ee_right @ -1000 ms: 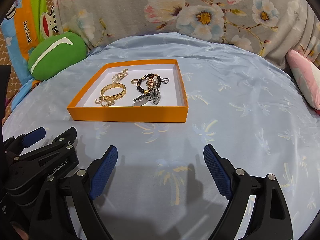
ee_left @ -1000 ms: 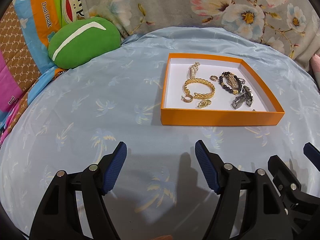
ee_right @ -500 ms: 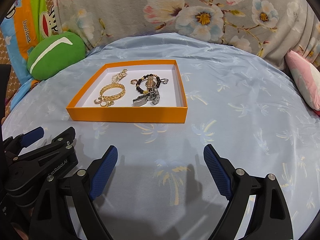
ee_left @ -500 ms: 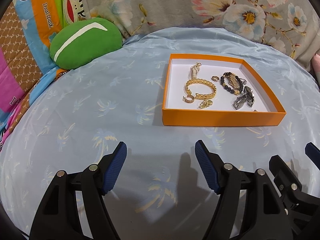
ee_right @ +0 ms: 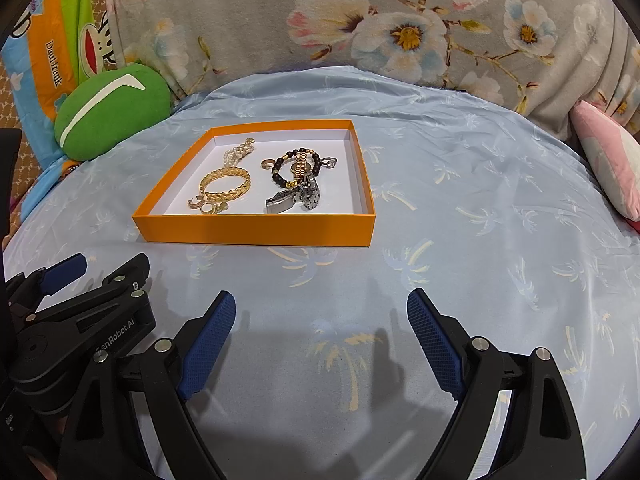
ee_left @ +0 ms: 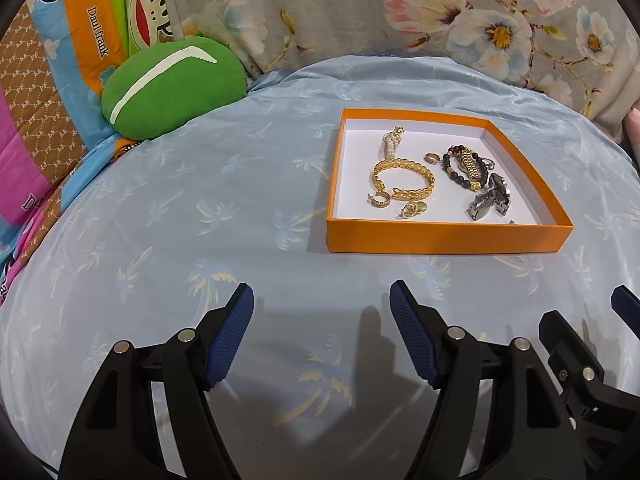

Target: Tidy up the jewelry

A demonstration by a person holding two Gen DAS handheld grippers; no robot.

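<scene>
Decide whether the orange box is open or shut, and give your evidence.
Open. The orange box has no lid on it: its white floor shows, with a gold bracelet, a bead bracelet and a metal watch band lying inside.

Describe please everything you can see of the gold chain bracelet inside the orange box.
The gold chain bracelet is a thick band of braided, shiny gold-coloured links, curved into a nearly closed ring. It lies flat on the white floor of the orange box, in its left half. A pearl-like bracelet lies just behind it, and small gold rings sit at its near edge. No gripper touches it.
</scene>
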